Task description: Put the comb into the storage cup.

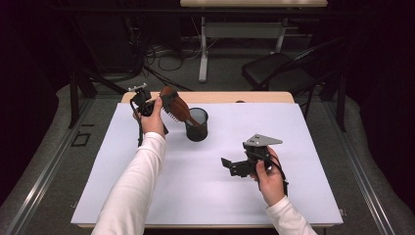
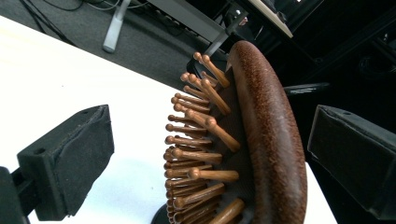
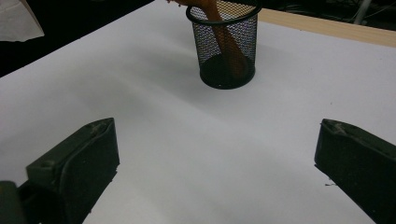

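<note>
High view shows a stiff, light-looking wooden hairbrush (image 1: 177, 106) leaning handle-down in a black mesh cup (image 1: 197, 124), its head between the left gripper's (image 1: 161, 105) parted jaws, best gripped across that rigid head, while the right gripper (image 1: 226, 164) waits open.

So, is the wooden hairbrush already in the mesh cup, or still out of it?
In. The hairbrush leans tilted with its handle inside the mesh cup, head above the rim. The left gripper stands open around the head.
</note>
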Motion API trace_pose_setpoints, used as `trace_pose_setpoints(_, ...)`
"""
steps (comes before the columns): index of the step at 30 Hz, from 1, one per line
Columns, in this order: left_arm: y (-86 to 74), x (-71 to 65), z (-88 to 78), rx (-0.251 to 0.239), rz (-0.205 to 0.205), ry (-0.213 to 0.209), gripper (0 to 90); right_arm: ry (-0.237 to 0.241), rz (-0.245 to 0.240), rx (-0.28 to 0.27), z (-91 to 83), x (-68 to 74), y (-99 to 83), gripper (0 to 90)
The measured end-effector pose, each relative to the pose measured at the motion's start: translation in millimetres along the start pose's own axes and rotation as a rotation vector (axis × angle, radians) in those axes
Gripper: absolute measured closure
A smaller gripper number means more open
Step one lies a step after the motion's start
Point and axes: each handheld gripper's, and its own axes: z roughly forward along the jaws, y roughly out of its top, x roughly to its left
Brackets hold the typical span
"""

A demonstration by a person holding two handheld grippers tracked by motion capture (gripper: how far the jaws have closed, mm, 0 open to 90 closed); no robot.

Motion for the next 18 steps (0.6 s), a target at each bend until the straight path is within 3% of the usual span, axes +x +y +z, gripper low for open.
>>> trace_pose_setpoints(18,3.1,-2.3,-6.1,-0.008,0.022,-0.003,0.5,-0.005,0.001,-0.003,-0.2,0.0,0.2,0.0)
